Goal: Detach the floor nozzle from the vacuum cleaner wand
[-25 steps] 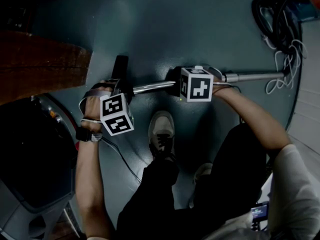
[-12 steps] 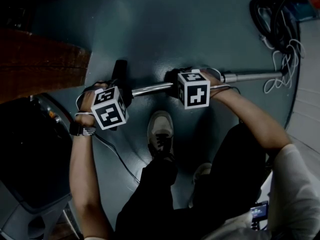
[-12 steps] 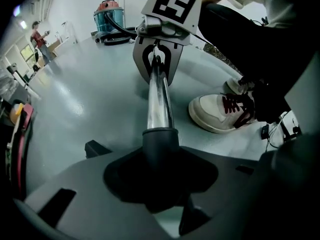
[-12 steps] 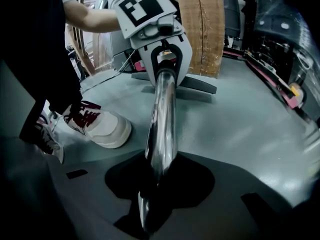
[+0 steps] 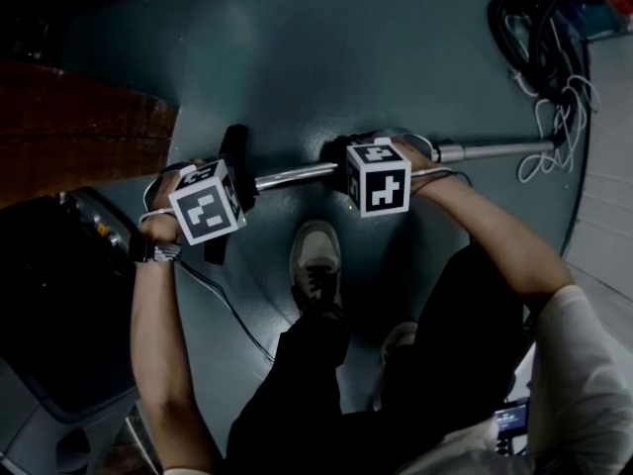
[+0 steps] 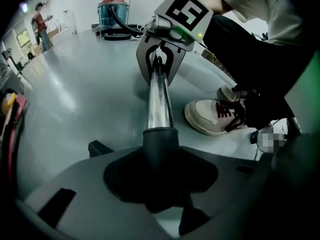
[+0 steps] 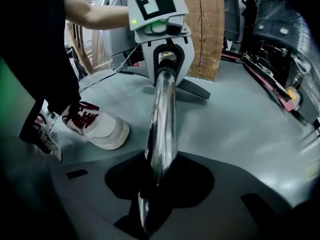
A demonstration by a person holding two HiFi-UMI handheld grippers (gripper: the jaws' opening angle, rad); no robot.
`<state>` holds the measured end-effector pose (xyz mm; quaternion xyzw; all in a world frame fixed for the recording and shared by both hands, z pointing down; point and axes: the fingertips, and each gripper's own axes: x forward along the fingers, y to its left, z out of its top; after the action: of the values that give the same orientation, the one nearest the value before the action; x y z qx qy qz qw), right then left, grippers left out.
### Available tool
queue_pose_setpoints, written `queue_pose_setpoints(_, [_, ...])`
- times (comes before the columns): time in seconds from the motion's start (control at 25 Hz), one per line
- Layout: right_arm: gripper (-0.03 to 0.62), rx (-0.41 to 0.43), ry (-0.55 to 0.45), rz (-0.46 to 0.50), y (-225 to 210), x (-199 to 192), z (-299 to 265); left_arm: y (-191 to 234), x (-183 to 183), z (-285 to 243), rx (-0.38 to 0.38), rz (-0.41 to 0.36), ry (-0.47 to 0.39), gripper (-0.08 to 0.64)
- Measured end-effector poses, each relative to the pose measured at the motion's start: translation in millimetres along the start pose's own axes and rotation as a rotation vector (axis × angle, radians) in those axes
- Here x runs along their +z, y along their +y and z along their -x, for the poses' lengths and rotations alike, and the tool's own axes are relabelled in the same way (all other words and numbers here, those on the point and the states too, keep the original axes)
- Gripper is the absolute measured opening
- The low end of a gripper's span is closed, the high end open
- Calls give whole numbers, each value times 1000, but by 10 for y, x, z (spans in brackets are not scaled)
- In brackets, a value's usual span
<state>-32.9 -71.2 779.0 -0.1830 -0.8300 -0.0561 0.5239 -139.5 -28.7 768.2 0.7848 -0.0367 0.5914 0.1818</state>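
Leftward and up in the head view, the left gripper point(image 6: 161, 178) has shifted over the last second and rolled, its marker cube point(image 5: 206, 201) now turned more on edge; the right gripper point(image 7: 159, 184) has hardly changed place. The left gripper's jaws stand partway closed and clamp the dark collar point(image 6: 161, 139) of the floor nozzle point(image 5: 235, 144), whose black body lies on the floor point(image 5: 326, 57) just beyond that gripper. The chrome wand point(image 5: 297, 175) runs out of the collar, still seated in it, and goes straight across to the right gripper. There the jaws are narrowed onto the bare tube point(image 7: 164, 114), which passes between them and fills the gap. A pale shoe point(image 5: 316, 260) stands on the floor just below the wand, between the two grippers.
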Motion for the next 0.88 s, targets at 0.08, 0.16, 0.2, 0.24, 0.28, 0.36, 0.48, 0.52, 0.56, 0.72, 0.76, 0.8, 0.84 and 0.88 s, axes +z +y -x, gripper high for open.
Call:
queue_pose_setpoints(0.08, [126,2,-4,-2,-5,-4,-2,34,-7,-17,61,-11,-16,161])
queue_pose_setpoints(0.16, [126,2,-6,2,-8,-2,-9,63,-2,-9,124,-32,-24,161])
queue_pose_setpoints(0.2, [126,2,-9,2,-6,-2,-14,73,-1,-4,156,-45,-22,161])
queue_pose_setpoints(0.24, [125,5,-12,-1,-2,-3,-17,83,-2,-2,188,-58,-20,161])
queue_pose_setpoints(0.28, [123,8,-15,-4,2,-4,-19,92,-6,-3,219,-70,-18,161])
queue_pose_setpoints(0.36, [123,14,-19,-9,8,-3,-25,113,-13,-7,280,-89,-17,160])
queue_pose_setpoints(0.48, [121,29,-21,-16,22,-8,-39,146,-12,-12,384,-116,-32,155])
queue_pose_setpoints(0.52, [120,35,-22,-19,30,-12,-44,154,-7,-14,419,-125,-41,155])
queue_pose_setpoints(0.56, [120,40,-23,-21,39,-16,-50,161,-3,-18,453,-134,-47,153])
queue_pose_setpoints(0.72, [118,50,-19,-21,55,-22,-63,171,-9,-43,507,-146,-58,150])
queue_pose_setpoints(0.76, [118,49,-16,-19,57,-22,-63,166,-11,-49,494,-141,-59,150])
queue_pose_setpoints(0.8, [118,46,-10,-18,56,-23,-62,162,-14,-53,478,-137,-60,150])
queue_pose_setpoints(0.84, [118,41,-4,-16,50,-23,-61,162,-17,-56,462,-133,-59,150])
queue_pose_setpoints(0.88, [118,35,3,-12,43,-22,-61,161,-24,-59,443,-127,-59,150])
